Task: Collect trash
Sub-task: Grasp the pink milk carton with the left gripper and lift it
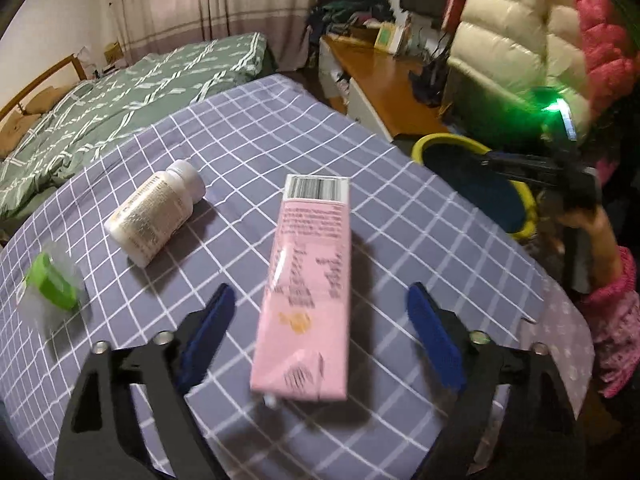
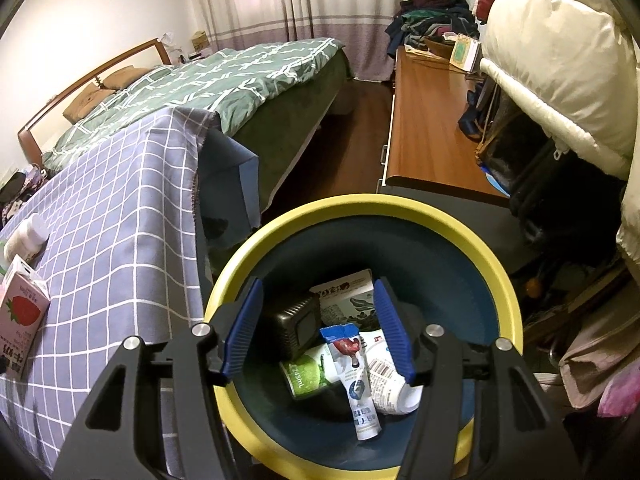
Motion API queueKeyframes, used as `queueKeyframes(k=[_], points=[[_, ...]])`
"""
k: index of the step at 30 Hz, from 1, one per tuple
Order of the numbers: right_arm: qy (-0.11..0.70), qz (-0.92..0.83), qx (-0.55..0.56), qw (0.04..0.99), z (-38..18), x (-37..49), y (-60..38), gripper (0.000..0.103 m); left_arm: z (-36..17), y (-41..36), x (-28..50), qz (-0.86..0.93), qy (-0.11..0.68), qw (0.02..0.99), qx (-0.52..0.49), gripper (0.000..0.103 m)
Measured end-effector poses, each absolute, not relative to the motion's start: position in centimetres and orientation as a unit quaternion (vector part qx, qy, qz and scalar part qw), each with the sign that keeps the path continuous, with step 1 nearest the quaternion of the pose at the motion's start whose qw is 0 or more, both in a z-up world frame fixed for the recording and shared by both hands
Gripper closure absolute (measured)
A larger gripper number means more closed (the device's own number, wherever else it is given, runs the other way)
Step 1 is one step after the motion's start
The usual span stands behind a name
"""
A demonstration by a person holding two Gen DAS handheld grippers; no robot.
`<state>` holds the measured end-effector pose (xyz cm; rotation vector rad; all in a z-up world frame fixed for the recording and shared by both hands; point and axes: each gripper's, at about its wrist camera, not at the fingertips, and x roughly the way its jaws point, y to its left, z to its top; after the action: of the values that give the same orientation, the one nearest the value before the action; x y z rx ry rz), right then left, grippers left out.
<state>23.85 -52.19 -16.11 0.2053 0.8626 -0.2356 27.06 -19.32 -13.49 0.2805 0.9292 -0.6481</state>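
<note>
The left claw (image 1: 320, 332) stands wide, its blue ribbed pads either side of a flat pink strawberry-milk carton (image 1: 308, 284) lying lengthwise at the centre of the left wrist view, barcode end away from the camera. Neither pad touches the cardboard, so nothing is gripped yet. To take it well, I judge the claw should come down square over the carton's middle and close across its narrow width; the smooth printed sides could slip under an off-centre pinch.

The carton rests on a surface covered in a grey-blue cloth with a white grid (image 1: 256, 120), soft and faintly wrinkled. At centre left lies a white plastic pill bottle with a pale label (image 1: 154, 216), round and liable to roll. At the far left edge sits a green plastic cap in crumpled clear wrapping (image 1: 52, 284).

The right claw (image 2: 318, 330) hangs part open and empty over a round dark-blue bin with a yellow rim (image 2: 500, 280) in the lower centre of the right wrist view. Inside are a black boxy item, a green-labelled cup, a torn blue-and-white sachet and printed paper. The same bin shows at the right edge of the left wrist view, just off the surface.
</note>
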Motion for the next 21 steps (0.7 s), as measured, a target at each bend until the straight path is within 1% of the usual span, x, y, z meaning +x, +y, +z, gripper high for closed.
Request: queueKeyframes(k=[3,5,6,8,10,14,21], points=[[0.416,-0.114,0.101,0.896,-16.1,23.9,-52.4,0.048,-14.0,-19.7,28.2,-0.295,0.447,0.834,0.132,0.027],[0.416,-0.113,0.101,0.897,-16.2,24.0,-52.4,0.048,-14.3,-19.9,28.8,-0.288,0.449,0.835,0.133,0.034],[0.416,-0.113,0.101,0.897,-16.2,24.0,-52.4,0.048,-14.4,-19.9,29.1,-0.285,0.453,0.835,0.131,0.036],[0.417,-0.113,0.101,0.896,-16.2,24.0,-52.4,0.048,-14.6,-20.1,29.2,-0.283,0.454,0.835,0.130,0.045],[0.418,-0.111,0.102,0.896,-16.3,24.1,-52.4,0.048,-14.6,-20.3,29.2,-0.285,0.454,0.834,0.132,0.049],[0.423,-0.107,0.104,0.894,-16.8,24.3,-52.3,0.048,-14.4,-20.7,29.1,-0.290,0.455,0.831,0.136,0.062],[0.415,-0.108,0.112,0.897,-16.6,23.1,-52.6,0.048,-13.3,-22.0,28.4,-0.299,0.443,0.832,0.144,0.064]])
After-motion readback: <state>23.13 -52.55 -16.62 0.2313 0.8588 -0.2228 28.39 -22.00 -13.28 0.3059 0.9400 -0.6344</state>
